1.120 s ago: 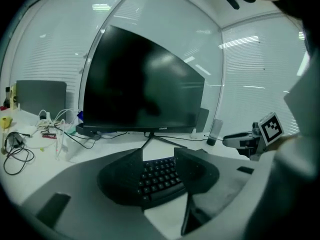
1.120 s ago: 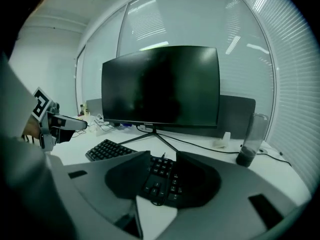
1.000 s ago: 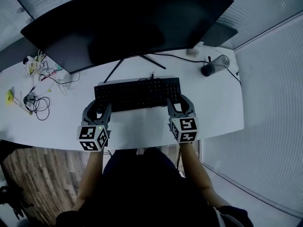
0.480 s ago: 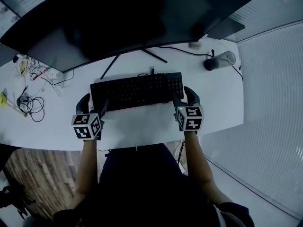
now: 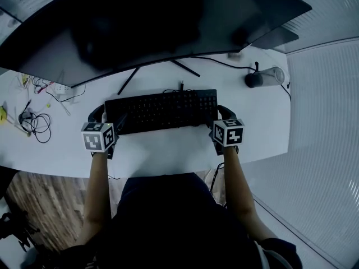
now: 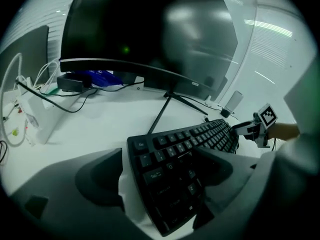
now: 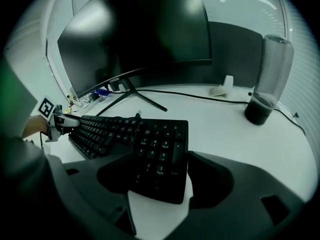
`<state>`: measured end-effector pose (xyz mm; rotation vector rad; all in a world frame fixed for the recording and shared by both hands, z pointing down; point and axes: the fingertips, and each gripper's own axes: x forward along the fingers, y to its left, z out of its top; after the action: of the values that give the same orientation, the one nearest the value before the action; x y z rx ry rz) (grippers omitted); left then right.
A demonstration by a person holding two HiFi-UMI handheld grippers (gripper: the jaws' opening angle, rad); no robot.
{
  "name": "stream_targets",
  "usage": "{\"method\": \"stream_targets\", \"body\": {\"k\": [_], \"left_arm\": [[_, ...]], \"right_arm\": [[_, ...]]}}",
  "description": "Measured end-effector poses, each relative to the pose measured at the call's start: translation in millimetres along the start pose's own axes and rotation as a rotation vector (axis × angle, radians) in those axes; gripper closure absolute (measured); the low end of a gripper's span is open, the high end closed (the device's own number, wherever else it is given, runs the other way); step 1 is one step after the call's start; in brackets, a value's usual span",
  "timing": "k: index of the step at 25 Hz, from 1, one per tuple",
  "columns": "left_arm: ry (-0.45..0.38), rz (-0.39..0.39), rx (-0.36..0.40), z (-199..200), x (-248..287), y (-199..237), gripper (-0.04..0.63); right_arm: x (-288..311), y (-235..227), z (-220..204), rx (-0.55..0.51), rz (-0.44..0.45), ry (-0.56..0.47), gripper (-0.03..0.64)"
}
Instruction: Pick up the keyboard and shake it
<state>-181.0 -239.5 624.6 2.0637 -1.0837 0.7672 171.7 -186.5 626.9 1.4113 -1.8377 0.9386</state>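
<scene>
The black keyboard [image 5: 161, 111] lies flat on the white desk [image 5: 168, 150] in front of the monitor. My left gripper [image 5: 109, 118] straddles its left end. In the left gripper view that end [image 6: 170, 174] sits between the jaws, with white desk showing beside the left finger [image 6: 100, 179]. My right gripper [image 5: 217, 116] straddles the number-pad end [image 7: 160, 159]. A thin strip of desk shows between the keyboard and the right finger [image 7: 212, 179]. Both pairs of jaws have just been opening and stand wide, not pressing on the keyboard.
A wide curved monitor [image 5: 151, 27] on a splayed stand [image 5: 168, 69] stands just behind the keyboard. A dark tumbler [image 5: 263, 76] lies at the back right. Loose cables [image 5: 33, 122] lie at the far left. The desk's near edge is by the person's body.
Both grippers have sunk toward the desk and moved out to the keyboard's two ends. Their jaws have spread wider around those ends.
</scene>
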Motion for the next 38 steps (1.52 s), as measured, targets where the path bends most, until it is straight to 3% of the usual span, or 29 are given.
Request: {"method": "stream_targets", "body": {"k": [10, 22, 30, 35, 38], "left_arm": [[0.078, -0.059, 0.011, -2.6, 13.7, -0.8, 0.175], [0.074, -0.012, -0.019, -2.0, 9.3, -2.5, 0.176], [-0.021, 0.038, 0.028, 4.0, -20.8, -14.7, 0.176], [-0.153, 0.034, -0.049, 17.4, -44.9, -19.4, 0.176], [-0.197, 0.042, -0.045, 22.1, -57.5, -22.9, 0.176]], "right_arm": [[10.7, -3.1, -6.1, 0.109, 0.078, 0.101, 0.318], [11.2, -3.4, -4.5, 0.129, 0.078, 0.085, 0.319], [-12.2, 1.2, 7.3, 0.089, 0.062, 0.004, 0.32], [-39.1, 8.7, 30.7, 0.039, 0.036, -0.099, 0.321], [-53.9, 13.9, 41.2, 0.007, 0.018, -0.155, 0.321]]}}
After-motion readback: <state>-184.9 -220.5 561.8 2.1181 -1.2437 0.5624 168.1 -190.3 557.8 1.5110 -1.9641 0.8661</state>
